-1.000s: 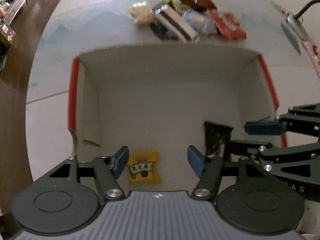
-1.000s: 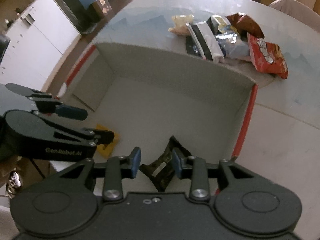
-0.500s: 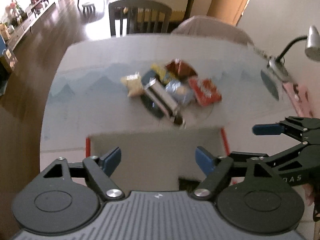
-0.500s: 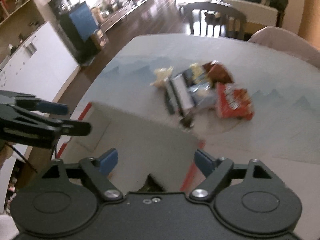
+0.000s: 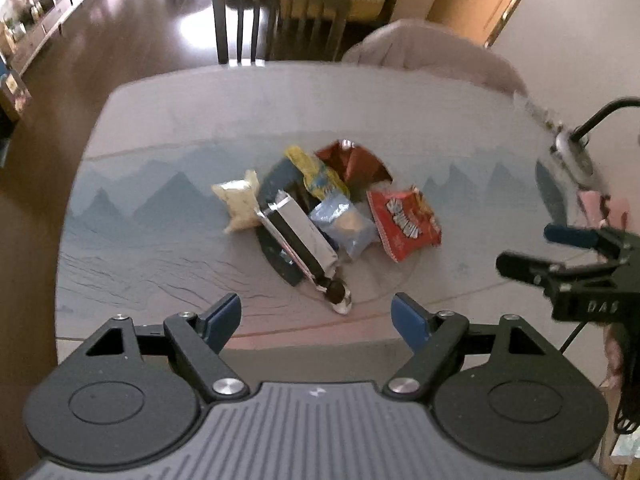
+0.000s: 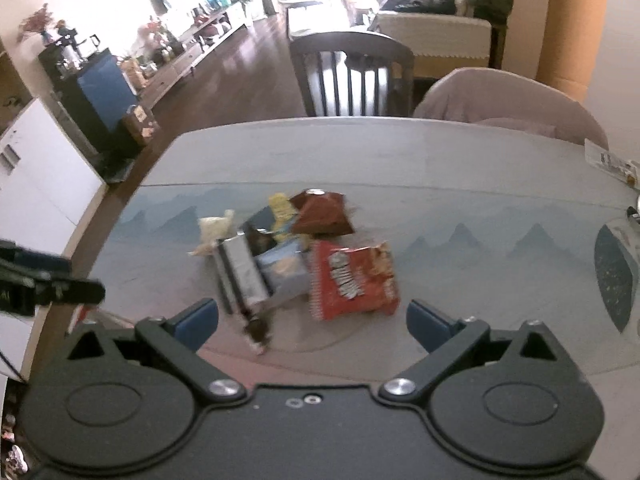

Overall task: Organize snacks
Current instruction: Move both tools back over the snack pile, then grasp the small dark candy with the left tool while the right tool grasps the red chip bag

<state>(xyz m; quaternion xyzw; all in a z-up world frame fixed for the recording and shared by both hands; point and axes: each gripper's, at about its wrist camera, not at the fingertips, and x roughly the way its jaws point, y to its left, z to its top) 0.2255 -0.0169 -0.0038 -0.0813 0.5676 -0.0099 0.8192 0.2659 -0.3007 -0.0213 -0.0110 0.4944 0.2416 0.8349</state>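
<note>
Crinkled foil and plastic are making up the heap that both tongs are facing: a pile of snack packets lying on the table (image 5: 132, 264), ahead of and below the fingertips, touched by neither tool.

Going left to right in the left wrist view, a pale yellow packet (image 5: 239, 205) is sitting at the heap's left edge, a long silver packet (image 5: 298, 240) is slanting toward the left gripper (image 5: 316, 320), a light blue packet (image 5: 346, 229) is lying just beside it, and a red packet (image 5: 404, 223) is lying flat on the right, with a brown one (image 5: 352, 164) behind.

The left gripper is standing spread with nothing between its fingers. The right gripper (image 6: 313, 318) is widening further and is likewise empty.

My judgement: the step is reaching for the next snacks. Each tong does best taking the packet nearest its own side, the silver one for the left and the red packet (image 6: 352, 278) for the right, pinching across a crimped edge rather than the puffed middle, which is likely to slip.

Only the left view is showing the desk lamp base (image 5: 570, 152) far to the right; only the right view is showing the white cabinet (image 6: 36, 184) off to the left.
</note>
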